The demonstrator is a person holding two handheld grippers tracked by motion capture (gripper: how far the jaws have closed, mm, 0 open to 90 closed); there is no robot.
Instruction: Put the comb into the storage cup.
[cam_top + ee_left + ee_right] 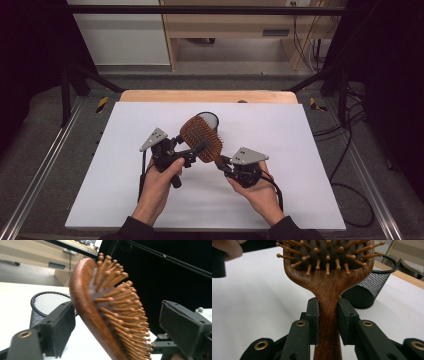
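A wooden paddle hairbrush (201, 137) with wooden pins hangs above the white table sheet (115, 200), head pointing away from me. My right gripper (222, 163) is shut on its handle; in the right gripper view both pads press the sides of the handle (329, 315). My left gripper (196, 149) comes in from the left and stands open. In the left gripper view the brush head (105, 310) sits between the wide-apart pads (60, 327), with the pins facing the right-hand one. A black mesh cup (210, 119) stands upright just behind the brush.
The white sheet covers a wooden table whose far edge (207, 96) shows at the back. Metal rails and cables run along both sides of the table. The mesh cup (372, 287) stands close to the right of the brush head in the right gripper view.
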